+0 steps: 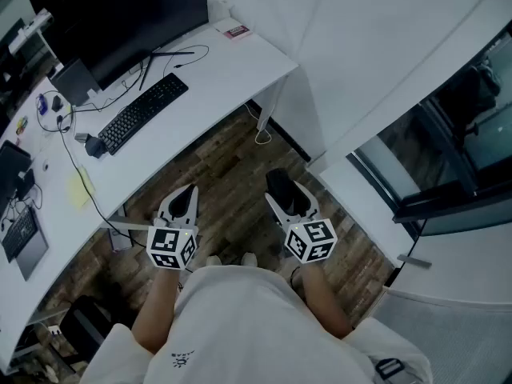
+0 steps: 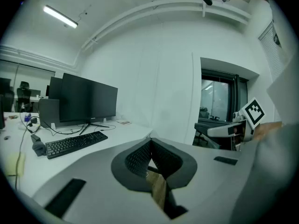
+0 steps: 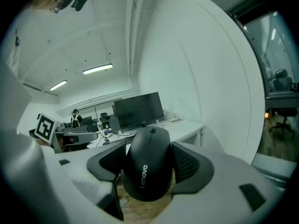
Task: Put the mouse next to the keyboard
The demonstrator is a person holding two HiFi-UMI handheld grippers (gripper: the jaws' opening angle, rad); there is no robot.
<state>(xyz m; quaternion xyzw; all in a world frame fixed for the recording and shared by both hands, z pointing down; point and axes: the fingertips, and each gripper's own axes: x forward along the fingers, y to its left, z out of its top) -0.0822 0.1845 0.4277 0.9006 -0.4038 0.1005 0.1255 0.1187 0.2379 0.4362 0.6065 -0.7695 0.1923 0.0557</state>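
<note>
Closest to you, your right gripper (image 1: pixel 285 200) pinches the mouse (image 3: pixel 148 169) by its flanks. Its jaws are spread wide around the body, and the mouse's nose points away toward the desk (image 1: pixel 232 74). Your left gripper (image 2: pixel 149 155) hangs beside it with its pads pressed together on nothing. Both grippers are over the wooden floor (image 1: pixel 232 166), well short of the desk, so the step in hand looks like the carry.

Squeeze evenly and hold the mouse level as you reach forward. The shell is smooth and rounded, so I'd judge it could slip out if you tilt it. Aim for bare desk just beside the keyboard (image 1: pixel 144 112), at the end nearer the desk corner and clear of the cables. Set the base flat before you release.

The mouse's underside is hidden in every view. A small dark object (image 1: pixel 94 146) sits at the keyboard's far end; you can't tell what it is, or whether it touches the keys. Beyond it, the monitor (image 1: pixel 120 14) is cut off by the frame's top edge, and the cables beneath it are too thin to trace.
</note>
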